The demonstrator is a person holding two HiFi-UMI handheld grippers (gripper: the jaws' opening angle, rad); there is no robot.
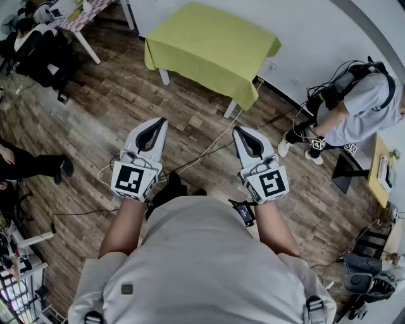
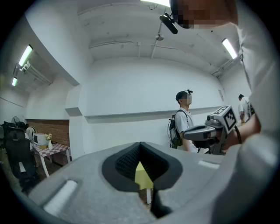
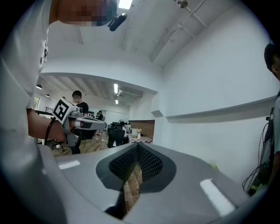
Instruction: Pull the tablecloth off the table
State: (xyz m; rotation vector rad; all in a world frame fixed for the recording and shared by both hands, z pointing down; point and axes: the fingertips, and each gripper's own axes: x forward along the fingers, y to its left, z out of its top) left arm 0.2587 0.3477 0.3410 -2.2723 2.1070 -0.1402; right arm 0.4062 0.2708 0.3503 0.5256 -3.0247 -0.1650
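Tablecloth point(image 1: 212, 44), yellow-green, lies spread over the table point(image 1: 230, 109), well apart from both grippers
Nearest the camera, the person's forearms hold the left gripper point(image 1: 160, 121) and the right gripper point(image 1: 238, 130) side by side above the wooden floor point(image 1: 107, 101), each with its jaws pressed together on nothing and its tip towards the table; a sliver of the Tablecloth shows through the small gap under the left jaws. A pale cable point(image 1: 215, 142) runs over the floor between the grippers towards the table, which stands on white legs beside the white wall point(image 1: 316, 31), the cloth hanging over its near edges. At right a second person point(image 1: 361, 107) in a grey shirt bends forward; at far left stands a checked-cloth table point(image 1: 79, 18)
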